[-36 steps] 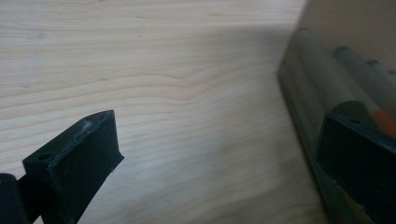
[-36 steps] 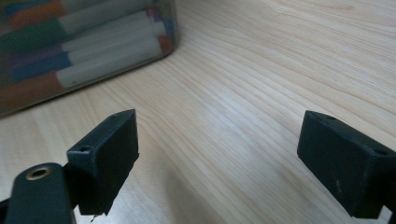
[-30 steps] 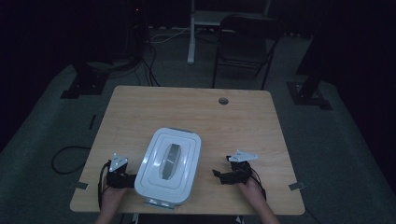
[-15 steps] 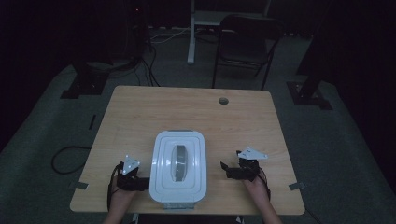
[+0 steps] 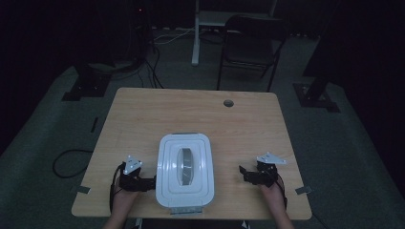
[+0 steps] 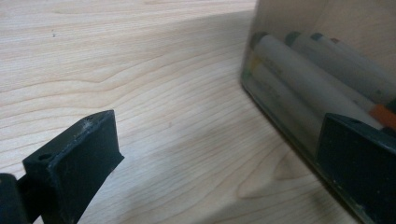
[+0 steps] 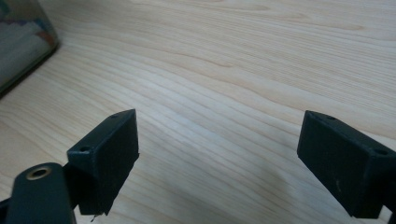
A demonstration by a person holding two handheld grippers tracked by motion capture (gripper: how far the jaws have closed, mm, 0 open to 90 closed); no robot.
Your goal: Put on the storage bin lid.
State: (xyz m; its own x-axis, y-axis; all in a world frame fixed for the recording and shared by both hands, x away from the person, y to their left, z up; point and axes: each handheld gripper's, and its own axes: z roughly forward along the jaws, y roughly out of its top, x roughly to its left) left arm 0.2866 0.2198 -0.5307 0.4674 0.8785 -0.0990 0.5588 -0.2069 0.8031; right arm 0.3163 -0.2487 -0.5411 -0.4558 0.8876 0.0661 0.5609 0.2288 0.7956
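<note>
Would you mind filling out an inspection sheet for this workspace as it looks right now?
Surface: wooden table, pale grain, with a round cable hole near the far edge.
Job's things: white-lidded box at the near middle, lid on; its clear wall shows markers lying inside.
Clutter: nothing seen on the table beyond the box.
Grippers: left gripper open, close beside the box's left wall; whether it touches is unclear. Right gripper open, apart from the box, over bare wood.
Cables: a cable loops on the floor at the left; more run on the floor beyond the table.
Surroundings: dark room, a chair beyond the far edge, stand bases on the floor.
</note>
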